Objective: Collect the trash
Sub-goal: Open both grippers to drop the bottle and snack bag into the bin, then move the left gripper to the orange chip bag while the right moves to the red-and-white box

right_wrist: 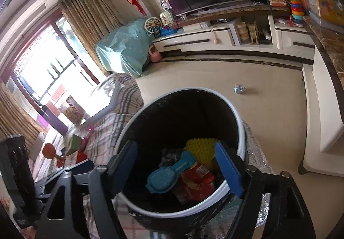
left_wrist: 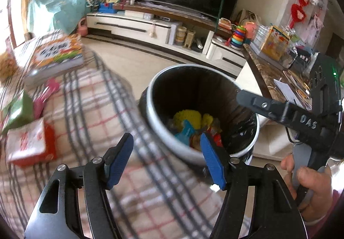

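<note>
Through my left wrist camera, my left gripper hangs over the edge of the plaid-covered sofa, its blue pads spread wide with nothing between them, the right pad reaching across the near rim of the trash bin. The bin stands hard against the sofa, I judge so that litter from the cushions has a short trip. Inside it lie a yellow bumpy piece, a blue scoop and red wrappers. My right gripper reaches in from the right, tilted down over the far rim, my hand on its handle; from here I cannot tell its opening. On the cushion sit a red-and-white packet and a green packet. Through my right wrist camera, the right gripper's pads are wide and empty, held directly above the bin's mouth, pointing down. On the floor beyond the bin lies a small crumpled wrapper, probably the next pickup.
</note>
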